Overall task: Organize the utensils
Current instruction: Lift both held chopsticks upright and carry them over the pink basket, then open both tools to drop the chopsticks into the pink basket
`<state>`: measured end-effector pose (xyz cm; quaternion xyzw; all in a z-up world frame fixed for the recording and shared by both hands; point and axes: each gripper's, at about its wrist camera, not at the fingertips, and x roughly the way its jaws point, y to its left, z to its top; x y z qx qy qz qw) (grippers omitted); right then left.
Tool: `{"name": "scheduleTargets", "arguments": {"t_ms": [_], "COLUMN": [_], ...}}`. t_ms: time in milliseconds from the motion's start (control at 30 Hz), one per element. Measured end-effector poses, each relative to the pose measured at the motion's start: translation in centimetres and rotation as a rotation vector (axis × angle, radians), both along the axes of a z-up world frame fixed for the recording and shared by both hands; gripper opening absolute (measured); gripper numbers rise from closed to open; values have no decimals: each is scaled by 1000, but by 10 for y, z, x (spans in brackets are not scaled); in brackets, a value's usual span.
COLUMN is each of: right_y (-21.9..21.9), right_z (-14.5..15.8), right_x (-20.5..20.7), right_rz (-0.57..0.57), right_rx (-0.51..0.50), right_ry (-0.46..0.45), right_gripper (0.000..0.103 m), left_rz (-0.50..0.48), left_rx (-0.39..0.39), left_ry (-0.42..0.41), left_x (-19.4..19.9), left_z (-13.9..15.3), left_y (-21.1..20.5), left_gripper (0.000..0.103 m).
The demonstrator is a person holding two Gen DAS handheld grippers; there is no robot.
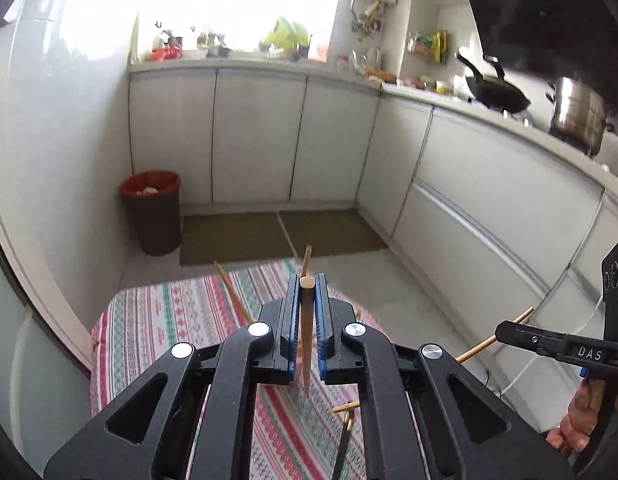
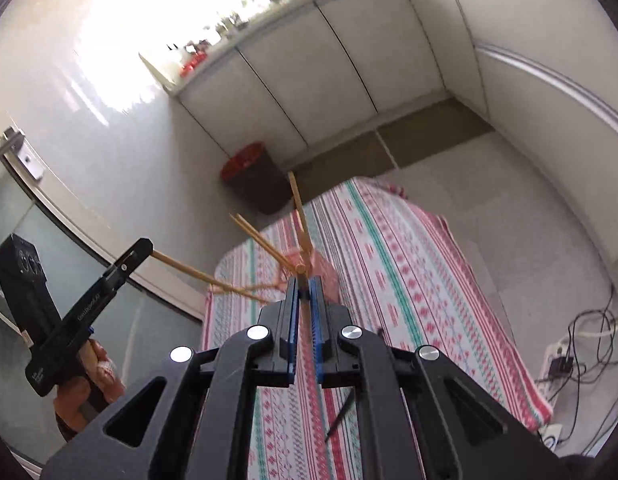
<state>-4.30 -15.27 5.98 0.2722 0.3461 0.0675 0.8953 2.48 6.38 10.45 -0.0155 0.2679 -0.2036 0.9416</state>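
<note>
My left gripper [image 1: 307,280] is shut on a wooden chopstick [image 1: 306,332], held above a striped cloth [image 1: 169,320]. It also shows at the left of the right wrist view [image 2: 147,247], with the chopstick [image 2: 185,269] sticking out. My right gripper [image 2: 303,280] is shut on another wooden chopstick [image 2: 299,208]; it shows at the right edge of the left wrist view [image 1: 501,330], chopstick [image 1: 475,350] poking through. More wooden chopsticks [image 2: 261,240] stand up in a pink holder [image 2: 309,260]. A dark chopstick [image 1: 343,446] lies on the cloth.
The striped cloth [image 2: 409,280] covers a small table in a kitchen. A dark bin with a red liner [image 1: 151,212] stands on the floor by white cabinets [image 1: 253,136]. A power strip with cables [image 2: 565,364] lies on the floor at right.
</note>
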Motion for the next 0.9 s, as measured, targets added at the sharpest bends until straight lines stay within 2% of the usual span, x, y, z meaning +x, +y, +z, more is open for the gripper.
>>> {"name": "scheduleTargets", "arguments": {"t_ms": [167, 300, 533, 733, 767, 800, 867, 900], "right_y": [-8, -9, 0, 13, 17, 19, 25, 28], "right_z": [34, 45, 33, 13, 8, 5, -2, -5], "right_x": [22, 45, 98, 131, 137, 141, 149, 153], "right_rz": [-35, -54, -76, -52, -44, -43, -36, -31], "right_rx": [37, 40, -2, -54, -61, -67, -85, -93], "right_ry": [-110, -155, -155, -132, -128, -123, -114, -106], "right_gripper": [6, 6, 6, 6, 6, 6, 6, 6], "left_rz": [63, 108, 190, 209, 219, 223, 246, 257], "left_rx": [-52, -76, -105, -35, -26, -33, -66, -69], "left_ry": [-53, -71, -79, 10, 28, 38, 35, 28], "left_x": [7, 17, 50, 86, 90, 91, 89, 87], "left_z": [18, 21, 15, -18, -23, -27, -27, -25], "left_y": [4, 7, 7, -5, -5, -2, 8, 12], "left_gripper": [7, 7, 7, 8, 17, 32, 42, 42]}}
